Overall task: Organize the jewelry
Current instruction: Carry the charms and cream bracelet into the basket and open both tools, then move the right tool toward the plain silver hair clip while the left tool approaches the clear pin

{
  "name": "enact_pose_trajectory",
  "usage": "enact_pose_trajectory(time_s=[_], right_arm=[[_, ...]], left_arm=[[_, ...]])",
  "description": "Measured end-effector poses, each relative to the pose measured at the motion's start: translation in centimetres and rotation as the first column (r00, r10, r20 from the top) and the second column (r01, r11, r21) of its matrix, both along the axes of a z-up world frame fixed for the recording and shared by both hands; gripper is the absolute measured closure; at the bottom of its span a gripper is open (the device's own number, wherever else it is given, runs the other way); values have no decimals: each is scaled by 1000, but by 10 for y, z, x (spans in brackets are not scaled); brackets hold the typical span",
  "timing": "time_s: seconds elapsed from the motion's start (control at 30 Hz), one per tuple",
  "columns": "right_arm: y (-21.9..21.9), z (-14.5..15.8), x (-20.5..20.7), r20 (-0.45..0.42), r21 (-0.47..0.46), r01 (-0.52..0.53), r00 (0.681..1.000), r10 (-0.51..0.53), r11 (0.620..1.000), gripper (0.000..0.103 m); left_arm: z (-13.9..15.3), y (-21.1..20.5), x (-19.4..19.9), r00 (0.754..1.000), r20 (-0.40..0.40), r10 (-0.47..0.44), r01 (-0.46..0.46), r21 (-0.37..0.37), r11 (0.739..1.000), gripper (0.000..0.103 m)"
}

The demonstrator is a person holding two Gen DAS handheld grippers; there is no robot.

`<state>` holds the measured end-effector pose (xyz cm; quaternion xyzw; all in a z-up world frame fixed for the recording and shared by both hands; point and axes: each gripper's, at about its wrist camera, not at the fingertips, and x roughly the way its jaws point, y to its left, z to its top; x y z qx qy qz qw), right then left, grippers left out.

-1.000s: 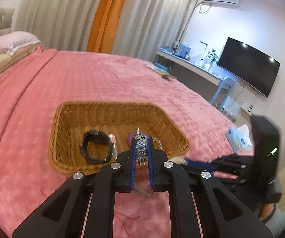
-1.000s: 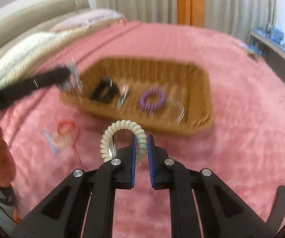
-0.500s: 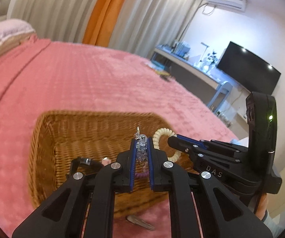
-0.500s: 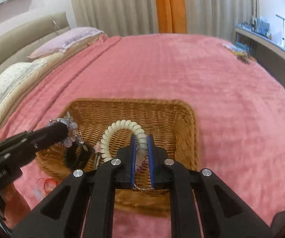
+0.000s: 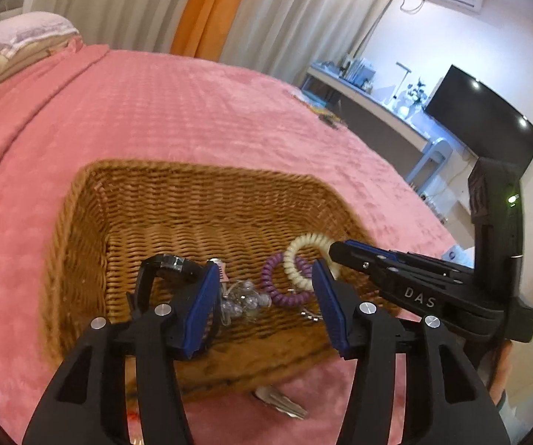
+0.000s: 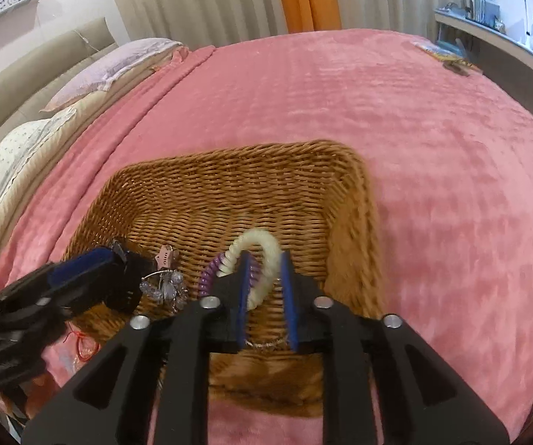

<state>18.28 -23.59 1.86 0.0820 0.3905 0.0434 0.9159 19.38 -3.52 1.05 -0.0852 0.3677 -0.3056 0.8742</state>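
Jaws of both grippers, just opening, stand apart over basket (image 5: pixel 199 200): crystal piece (image 5: pixel 240 300) and cream coil (image 6: pixel 262 248) lie loose between them.

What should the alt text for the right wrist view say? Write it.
The right gripper, jaws just opening, releases a cream coil bracelet over a wicker basket on a pink bedspread. A purple coil and clear beads lie inside.

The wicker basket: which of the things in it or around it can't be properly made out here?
- Wicker basket, near wall: both views, hidden behind claw arms.
- Black watch: left view, strap behind the left claw; right view, covered by that claw.
- Cream coil bracelet: right view, blurred, lower part behind the right claw.
- Key: left view, cut off by the claw arms.
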Motion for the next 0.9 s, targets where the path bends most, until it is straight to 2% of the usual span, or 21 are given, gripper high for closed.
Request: enact_pose_trajectory(time_s=[0.07, 0.1, 0.13, 0.33, 0.47, 0.67, 0.9], right_arm=[[0, 10, -15, 28, 5, -6, 1000, 6, 1000, 65], [1, 15, -22, 43, 3, -8, 999, 8, 1000, 54], [3, 21, -32, 65, -4, -14, 998, 14, 1000, 52], [22, 48, -88, 143, -39, -63, 987, 68, 997, 52], [40, 48, -117, 147, -52, -105, 983, 112, 993, 52], [68, 22, -133, 111, -87, -153, 981, 162, 984, 52], [92, -15, -125, 71, -150, -168, 981, 180, 974, 52]], left_arm=[[11, 7, -13, 1000, 22, -1, 1, -14, 1000, 50], [15, 12, -19, 999, 32, 1, -1, -19, 1000, 47], [23, 18, -28, 999, 48, 9, -8, -26, 1000, 39], [58, 62, -81, 986, 138, 91, -86, -43, 995, 27], [67, 93, -114, 970, 171, 171, -165, -50, 985, 24], [42, 125, -142, 953, 133, 272, -273, -13, 962, 24], [-9, 149, -130, 934, 2, 357, -357, 24, 934, 25]])
